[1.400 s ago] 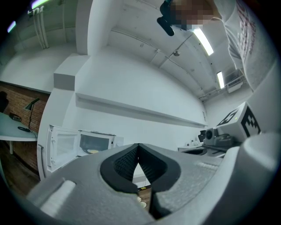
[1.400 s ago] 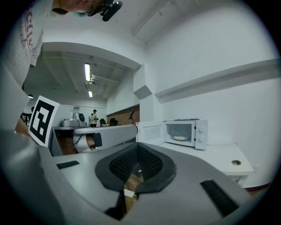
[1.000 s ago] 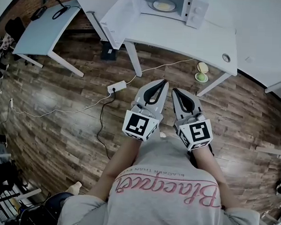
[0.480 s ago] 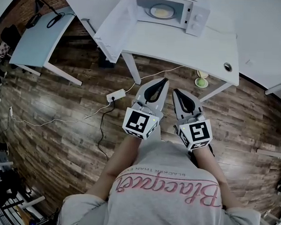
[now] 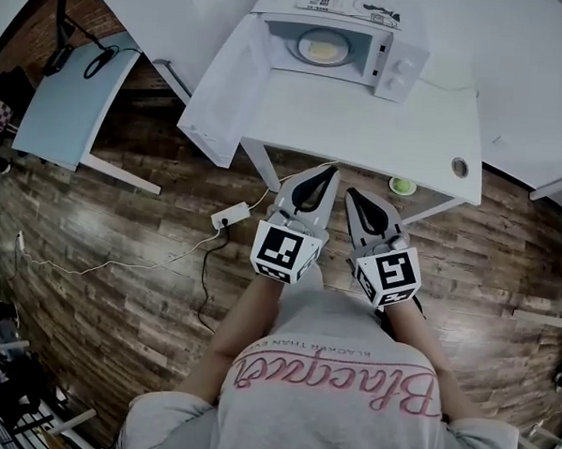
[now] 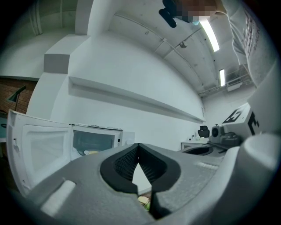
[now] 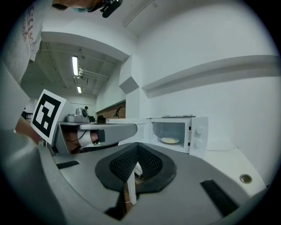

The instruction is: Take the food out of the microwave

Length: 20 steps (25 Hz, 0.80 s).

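Two units we brought nearer the open microwave (image 5: 337, 43): left gripper (image 5: 333, 171), right gripper (image 5: 350, 191), jaws together, empty; food (image 5: 322, 50) remained inside.

You are facing a smooth white microwave (image 5: 395, 58) on a matt white table (image 5: 361, 129), over grained wood-plank floor (image 5: 104, 200).

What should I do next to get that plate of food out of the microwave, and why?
Probably step up to the table and open the jaws. The microwave has its door swung open and the plate of food sits inside, but the left gripper and right gripper are both shut, empty, and over the floor short of the table edge.
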### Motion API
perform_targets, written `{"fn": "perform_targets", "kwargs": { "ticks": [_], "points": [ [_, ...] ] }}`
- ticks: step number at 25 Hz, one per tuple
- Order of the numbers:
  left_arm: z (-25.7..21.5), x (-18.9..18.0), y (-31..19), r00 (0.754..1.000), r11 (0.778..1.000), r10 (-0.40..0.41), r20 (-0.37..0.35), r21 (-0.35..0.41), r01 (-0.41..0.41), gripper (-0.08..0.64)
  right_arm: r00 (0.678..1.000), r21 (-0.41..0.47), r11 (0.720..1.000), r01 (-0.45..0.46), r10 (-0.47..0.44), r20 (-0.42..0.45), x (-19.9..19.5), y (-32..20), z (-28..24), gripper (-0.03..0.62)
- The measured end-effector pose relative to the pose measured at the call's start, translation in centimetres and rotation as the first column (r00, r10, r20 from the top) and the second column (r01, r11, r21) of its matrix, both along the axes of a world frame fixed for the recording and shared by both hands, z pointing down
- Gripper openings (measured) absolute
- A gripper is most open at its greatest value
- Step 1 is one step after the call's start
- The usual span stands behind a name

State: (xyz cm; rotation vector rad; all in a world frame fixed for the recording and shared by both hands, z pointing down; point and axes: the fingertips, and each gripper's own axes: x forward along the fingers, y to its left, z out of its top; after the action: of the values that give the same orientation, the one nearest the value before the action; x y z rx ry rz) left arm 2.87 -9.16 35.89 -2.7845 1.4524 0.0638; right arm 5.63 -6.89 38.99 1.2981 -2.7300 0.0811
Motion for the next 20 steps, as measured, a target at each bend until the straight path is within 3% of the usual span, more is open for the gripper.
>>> {"fn": "perform_targets", "kwargs": {
  "ticks": [20],
  "points": [
    [-0.6,-3.6,-13.2,0.994,0.994,0.105,0.013,-0.002,-0.105,0.003,0.994,0.007,0.994,-0.107,0.107,-0.005,-3.7,-13.7,-1.2,0.009]
  ]
}}
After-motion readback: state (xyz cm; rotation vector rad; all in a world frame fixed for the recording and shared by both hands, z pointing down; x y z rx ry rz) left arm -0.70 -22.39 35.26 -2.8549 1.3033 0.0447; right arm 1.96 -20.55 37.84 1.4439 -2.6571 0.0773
